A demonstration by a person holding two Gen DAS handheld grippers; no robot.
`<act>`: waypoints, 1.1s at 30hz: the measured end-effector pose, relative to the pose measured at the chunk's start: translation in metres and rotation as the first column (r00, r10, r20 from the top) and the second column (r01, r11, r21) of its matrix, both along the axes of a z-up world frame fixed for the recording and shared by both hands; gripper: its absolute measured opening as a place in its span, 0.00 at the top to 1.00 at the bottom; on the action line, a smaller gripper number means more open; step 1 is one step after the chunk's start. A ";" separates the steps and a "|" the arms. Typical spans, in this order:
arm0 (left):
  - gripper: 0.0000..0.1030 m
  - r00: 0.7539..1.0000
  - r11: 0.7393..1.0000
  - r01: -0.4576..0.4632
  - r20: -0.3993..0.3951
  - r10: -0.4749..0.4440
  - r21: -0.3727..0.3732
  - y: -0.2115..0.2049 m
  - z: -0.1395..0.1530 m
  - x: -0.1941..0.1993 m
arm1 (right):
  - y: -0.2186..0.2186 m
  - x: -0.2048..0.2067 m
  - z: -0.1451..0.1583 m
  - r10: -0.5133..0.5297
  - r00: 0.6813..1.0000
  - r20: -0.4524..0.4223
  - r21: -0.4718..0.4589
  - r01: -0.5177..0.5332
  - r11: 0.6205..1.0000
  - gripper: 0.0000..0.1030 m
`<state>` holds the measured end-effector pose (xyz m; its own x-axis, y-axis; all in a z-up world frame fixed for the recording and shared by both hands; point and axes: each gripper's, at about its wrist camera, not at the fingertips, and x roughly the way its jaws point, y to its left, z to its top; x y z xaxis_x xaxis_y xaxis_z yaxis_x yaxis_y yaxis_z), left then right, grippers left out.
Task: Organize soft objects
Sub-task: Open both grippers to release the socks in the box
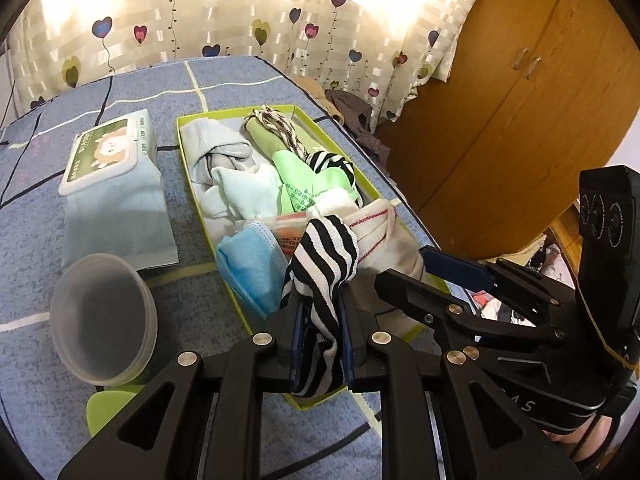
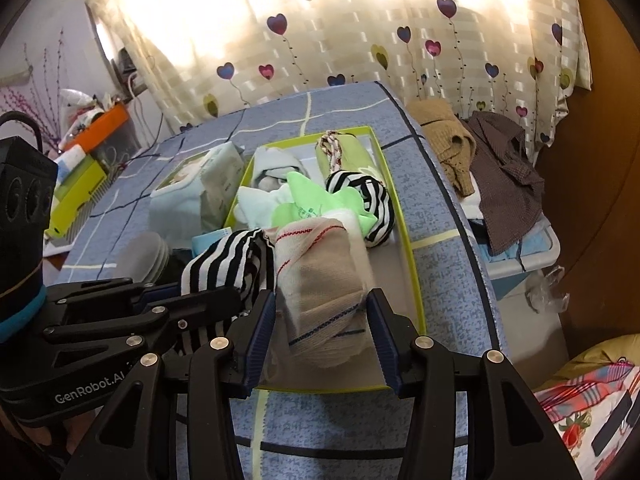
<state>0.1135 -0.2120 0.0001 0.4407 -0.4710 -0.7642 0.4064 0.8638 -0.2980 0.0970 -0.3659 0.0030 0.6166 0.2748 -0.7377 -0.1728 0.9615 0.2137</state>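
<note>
Box (image 1: 192, 184) near the bed's (image 1: 120, 96) far right edge is mostly packed: pale cloths, green rolls, one striped roll at its far right wall, blue mask (image 1: 248, 264) at its near left corner. Left to place, by my guess: two pieces I have in hand, plus the wipes pack (image 1: 108, 152) and cup (image 1: 104, 320) outside its left wall.

My left tool (image 1: 322, 344) is narrowly parted, pads clamped on the striped cloth (image 1: 324, 264) above the near end.

My right tool (image 2: 322, 336) stands wide, pads bracketing the beige towel roll (image 2: 324, 280) over the near right corner; firm contact unclear.
</note>
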 end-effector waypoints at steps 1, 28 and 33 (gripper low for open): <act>0.84 1.000 1.000 0.000 0.001 0.000 -0.001 0.000 0.001 0.000 | 0.000 -0.001 0.000 0.001 1.000 0.000 0.001 -0.001 1.000 0.55; 0.73 0.992 0.999 -0.042 0.121 0.042 0.002 0.020 0.038 -0.036 | 0.016 -0.037 0.043 -0.011 0.997 0.078 -0.083 0.018 0.996 0.44; 0.73 0.990 0.998 -0.060 0.131 0.057 0.023 0.023 0.040 -0.044 | 0.021 -0.048 0.048 -0.010 0.996 0.084 -0.103 0.019 0.994 0.44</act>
<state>0.0696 -0.1886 0.0403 0.5632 -0.4212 -0.7109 0.3885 0.8943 -0.2221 0.0490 -0.3453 0.0507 0.6804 0.1897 -0.7079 -0.1716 0.9803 0.0978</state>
